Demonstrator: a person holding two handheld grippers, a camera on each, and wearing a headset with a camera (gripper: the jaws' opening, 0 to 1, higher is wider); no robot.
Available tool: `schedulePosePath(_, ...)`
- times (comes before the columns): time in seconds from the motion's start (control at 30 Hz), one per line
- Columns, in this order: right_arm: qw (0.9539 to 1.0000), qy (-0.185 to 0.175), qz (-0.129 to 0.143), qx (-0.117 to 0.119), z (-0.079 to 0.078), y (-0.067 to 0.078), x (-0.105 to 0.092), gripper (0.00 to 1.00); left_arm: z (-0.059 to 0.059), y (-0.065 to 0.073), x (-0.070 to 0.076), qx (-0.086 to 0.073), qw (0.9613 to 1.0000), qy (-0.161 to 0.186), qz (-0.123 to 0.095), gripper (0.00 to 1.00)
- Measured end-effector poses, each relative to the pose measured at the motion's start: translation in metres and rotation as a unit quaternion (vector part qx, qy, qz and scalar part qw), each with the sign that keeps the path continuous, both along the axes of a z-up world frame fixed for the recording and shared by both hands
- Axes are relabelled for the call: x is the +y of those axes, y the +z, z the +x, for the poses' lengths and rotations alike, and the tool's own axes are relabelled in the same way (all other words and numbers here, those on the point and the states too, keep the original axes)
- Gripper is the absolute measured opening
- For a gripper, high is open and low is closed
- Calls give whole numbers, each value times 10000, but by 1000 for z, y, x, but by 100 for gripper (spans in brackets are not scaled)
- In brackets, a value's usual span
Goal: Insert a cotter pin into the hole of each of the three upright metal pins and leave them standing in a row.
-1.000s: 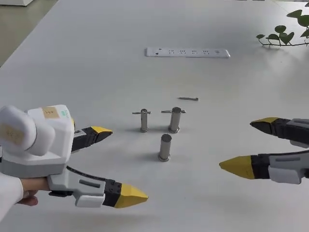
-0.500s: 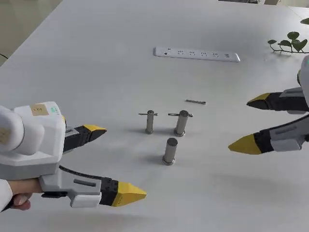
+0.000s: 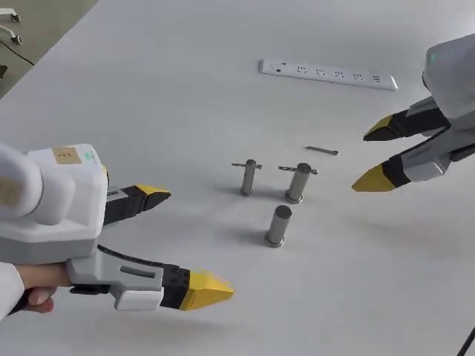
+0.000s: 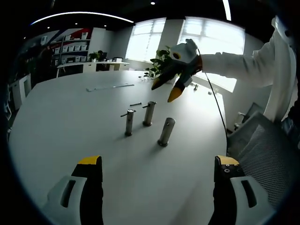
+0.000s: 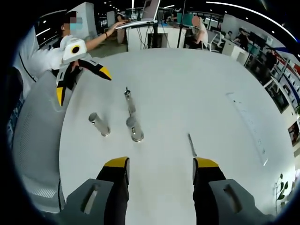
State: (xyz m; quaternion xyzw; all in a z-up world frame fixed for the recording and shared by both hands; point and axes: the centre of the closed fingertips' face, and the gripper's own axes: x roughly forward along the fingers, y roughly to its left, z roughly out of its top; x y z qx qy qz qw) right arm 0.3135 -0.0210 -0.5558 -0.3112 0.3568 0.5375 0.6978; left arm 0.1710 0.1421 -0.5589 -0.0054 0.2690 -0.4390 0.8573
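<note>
Three upright metal pins stand on the white table. Two at the back, the left pin [image 3: 249, 177] and the right pin [image 3: 298, 182], each carry a cotter pin through the top. The front pin [image 3: 278, 225] has none. A loose cotter pin [image 3: 321, 150] lies behind them, and it lies ahead of the right jaw in the right gripper view [image 5: 191, 145]. My left gripper [image 3: 189, 241] is open, low at the left, short of the pins. My right gripper [image 3: 375, 154] is open, raised at the right near the loose cotter pin. The three pins show in the left gripper view [image 4: 165, 131].
A white power strip [image 3: 328, 74] lies at the far side of the table. Chairs [image 4: 262, 154] stand by the table edge. People sit at desks in the background [image 5: 199, 30].
My right gripper has risen and moved toward the far side, closer to the loose cotter pin. The left gripper has barely moved. The head camera has shifted, so the pins appear further right.
</note>
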Motion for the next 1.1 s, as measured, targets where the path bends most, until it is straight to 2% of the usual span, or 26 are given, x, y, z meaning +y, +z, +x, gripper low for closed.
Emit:
schedulePosePath(0.07,9999,30,-26,93,11,-8,0,50,1,0,-1,5,10000,1,-23,99)
schedulePosePath(0.1,9999,39,-24,106,9,-10,4,50,2,0,-2,5,10000,-1,-27,99)
schedulePosePath(0.2,9999,105,119,-34,23,-14,8,40,1,1,-5,-56,10000,-43,-53,99)
schedulePosePath(0.27,9999,19,112,13,34,-18,8,31,0,3,-7,-115,9999,-59,-61,99)
schedulePosePath(0.37,10000,56,-38,-14,36,-24,7,29,-3,4,-11,-123,9998,-114,-84,99)
schedulePosePath(0.47,9996,105,-246,-92,51,-33,3,26,-4,3,-12,-117,9998,-136,-68,99)
schedulePosePath(0.53,9995,115,-296,-74,58,-35,3,19,-4,4,-12,-142,9998,-116,-104,99)
schedulePosePath(0.6,9996,107,-254,-71,58,-35,7,11,-4,6,-11,-242,9996,-102,-138,99)
schedulePosePath(0.63,9996,99,-245,-75,58,-35,8,9,-3,6,-11,-240,9996,-98,-151,99)
schedulePosePath(0.7,9996,156,-244,-15,59,-37,10,10,-3,7,-10,-264,9995,-56,-184,99)
schedulePosePath(0.73,9990,250,-355,89,54,-41,10,11,-2,7,-8,-268,9995,-29,-174,99)
schedulePosePath(0.9,9967,431,-688,48,52,-52,6,11,-3,7,-5,-264,9995,22,-183,99)
schedulePosePath(0.93,9955,535,-784,-58,54,-54,6,11,-3,7,-5,-250,9995,26,-191,99)
schedulePosePath(1.1,9961,442,-760,-45,59,-57,5,11,-7,1,-2,-158,9997,70,-176,99)
